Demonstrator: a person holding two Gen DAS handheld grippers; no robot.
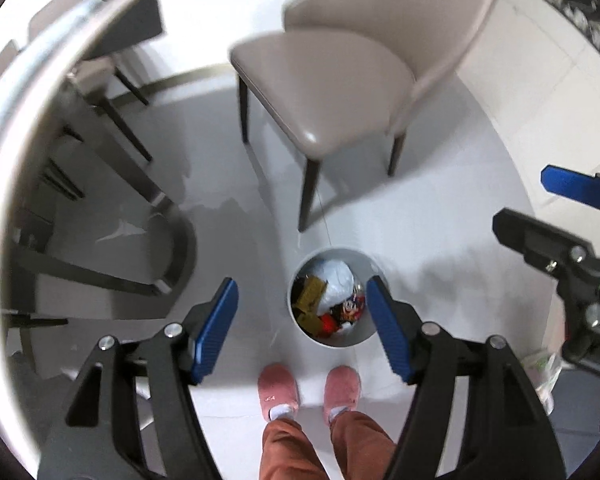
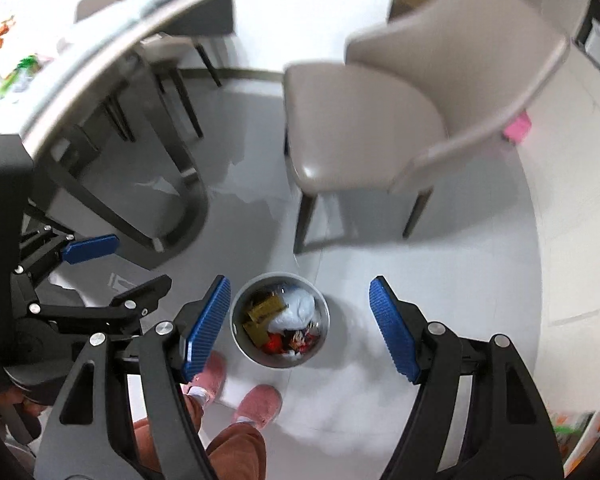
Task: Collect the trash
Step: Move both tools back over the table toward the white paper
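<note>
A round grey waste bin (image 1: pixel 337 297) stands on the pale glossy tiled floor (image 1: pixel 228 184), just ahead of the person's pink fuzzy slippers (image 1: pixel 278 390). It holds a crumpled white plastic bag (image 1: pixel 338 280), a flat gold-brown packet (image 1: pixel 311 294) and red printed wrappers (image 1: pixel 346 312).

Both grippers hang high above the bin, pointing down at it. The left gripper (image 1: pixel 302 326), black with blue ribbed pads, is spread wide with nothing between its fingers; in its own view the right finger's tip overlaps the bin's rim. The right gripper (image 2: pixel 298 326) is likewise released and empty, the bin showing in the gap between its fingers, nearer the left one.

Beyond the bin stands a beige leather dining chair with dark legs (image 1: pixel 340 80). To the left is the curved edge of a light-topped dining table on a dark base (image 1: pixel 40 92), with more chairs blurred behind it. The person wears rust-brown trousers (image 1: pixel 324 448).
</note>
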